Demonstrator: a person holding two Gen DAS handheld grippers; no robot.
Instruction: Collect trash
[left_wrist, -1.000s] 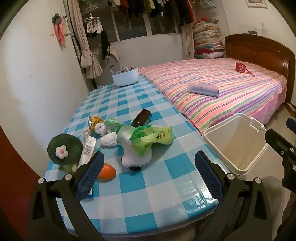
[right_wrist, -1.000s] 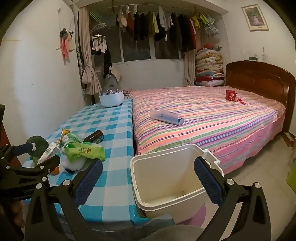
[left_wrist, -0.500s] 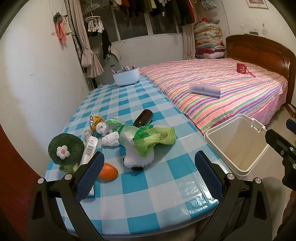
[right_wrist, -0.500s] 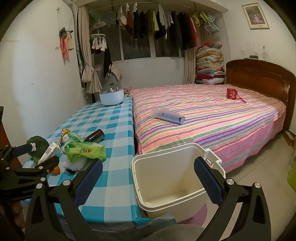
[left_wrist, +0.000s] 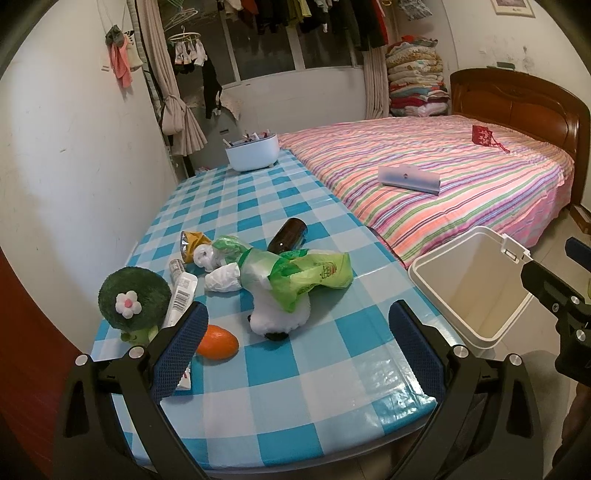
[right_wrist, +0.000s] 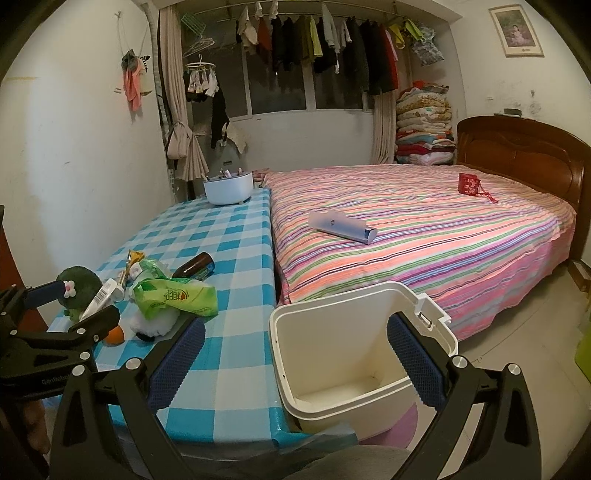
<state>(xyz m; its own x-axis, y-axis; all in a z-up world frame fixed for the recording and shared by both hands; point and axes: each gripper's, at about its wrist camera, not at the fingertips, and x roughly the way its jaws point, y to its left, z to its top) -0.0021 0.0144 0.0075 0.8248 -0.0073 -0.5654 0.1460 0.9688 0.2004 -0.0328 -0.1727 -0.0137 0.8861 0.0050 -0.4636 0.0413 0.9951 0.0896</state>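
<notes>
Your left gripper (left_wrist: 295, 343) and right gripper (right_wrist: 295, 360) both hang wide open and empty. Nearest on the blue checked tablecloth (left_wrist: 332, 373), the crinkled green plastic bag (left_wrist: 310, 275) looks light and limp, draped on a white plush toy (left_wrist: 280, 317); pinch a bunched fold. Behind it, the brown glass bottle (left_wrist: 288, 235) looks hard, slick and breakable; grip its middle. The empty white plastic bin (right_wrist: 343, 354) stands beside the table.
</notes>
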